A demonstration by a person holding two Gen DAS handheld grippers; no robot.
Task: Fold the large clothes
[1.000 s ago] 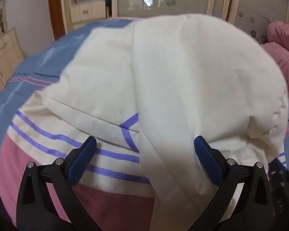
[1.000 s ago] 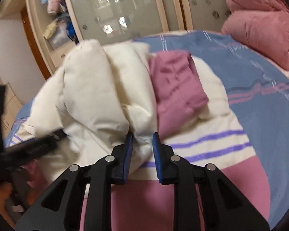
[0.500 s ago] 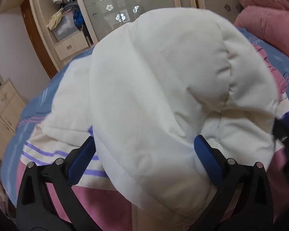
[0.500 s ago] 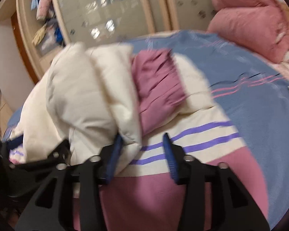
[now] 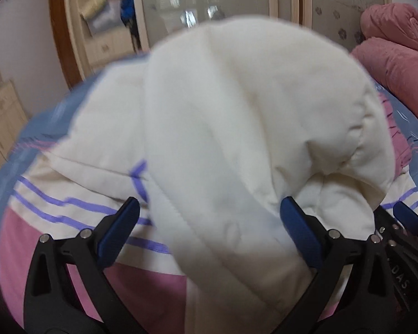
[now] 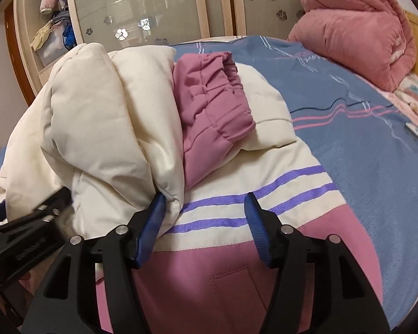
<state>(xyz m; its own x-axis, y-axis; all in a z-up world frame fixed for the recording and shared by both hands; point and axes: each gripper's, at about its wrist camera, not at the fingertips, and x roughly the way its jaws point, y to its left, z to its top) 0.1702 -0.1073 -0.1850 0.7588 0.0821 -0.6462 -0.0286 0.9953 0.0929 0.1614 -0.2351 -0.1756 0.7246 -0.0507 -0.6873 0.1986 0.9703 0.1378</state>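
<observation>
Bedroom, mid-fold: my left gripper (image 5: 209,220) stands wide, fingers spread either side of a cream fold of the puffer jacket (image 5: 237,139), which drapes thru the gap w/o being pinched. My right gripper (image 6: 203,222) is also spread wide, gripping nothing; its left finger pad (image 6: 150,228) touches the fold's lower edge, and the striped hem shows btwn the fingers.

The jacket lies across the near part of the bed (image 6: 362,153), bunched into a tall cream mound w/ a mauve elastic cuff (image 6: 217,97) folded on top of it. A pink quilt (image 6: 362,27) sits rolled at the bed's far right corner, well apart from the work.

Risk, as I judge it: w/ neither tool clamped, the padded fold may spring back open, since the filling looks lofty and the shell smooth, prob. slippery. The cuff could slide off toward the right edge if I nudge the mound. A shallow pinch would likely catch only the outer shell, not the full layer.

Materials: soft, quilted cream panels, rounded and puffy; flat mauve base band; violet ribbon stripes (image 6: 250,208), slightly glossy; gathered, ribbed cuff; blue woven bedsheet w/ thin pink lines.
</observation>
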